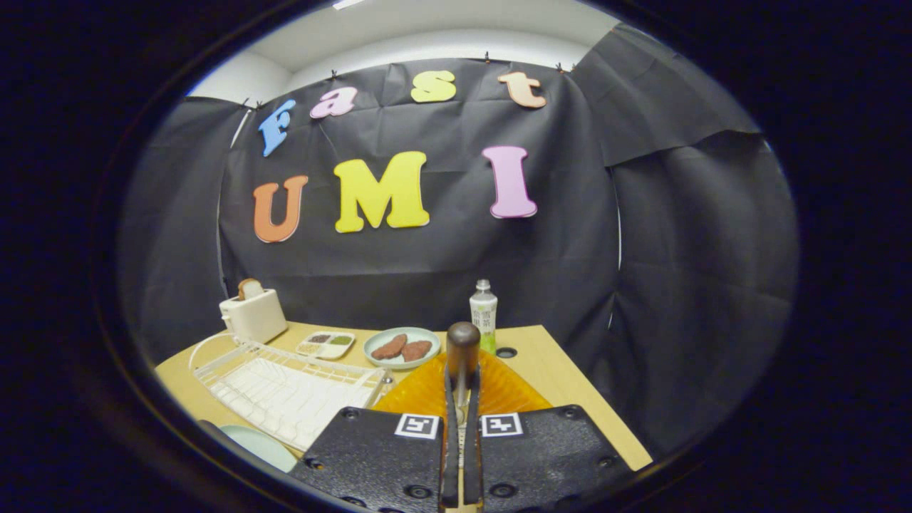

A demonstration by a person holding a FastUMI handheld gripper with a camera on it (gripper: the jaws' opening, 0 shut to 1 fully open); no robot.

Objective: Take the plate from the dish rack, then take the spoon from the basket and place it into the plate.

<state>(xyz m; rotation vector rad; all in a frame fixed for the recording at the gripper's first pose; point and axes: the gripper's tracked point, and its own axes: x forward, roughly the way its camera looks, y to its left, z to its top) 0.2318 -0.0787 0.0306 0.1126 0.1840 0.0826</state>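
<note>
Wooden table [563, 385]: we logged the gripper [462, 399] clamped narrowly on the spoon [463, 356], upright above the orange basket [427, 388]. Plate [260, 445] sat beside the dish rack [285, 388]; beyond stood a bottle [483, 313] and toaster [253, 313].

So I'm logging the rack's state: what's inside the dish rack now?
The white dish rack shows only bare wires. The claw, shut on the spoon, covers its near corner, so I can't see there.
</note>
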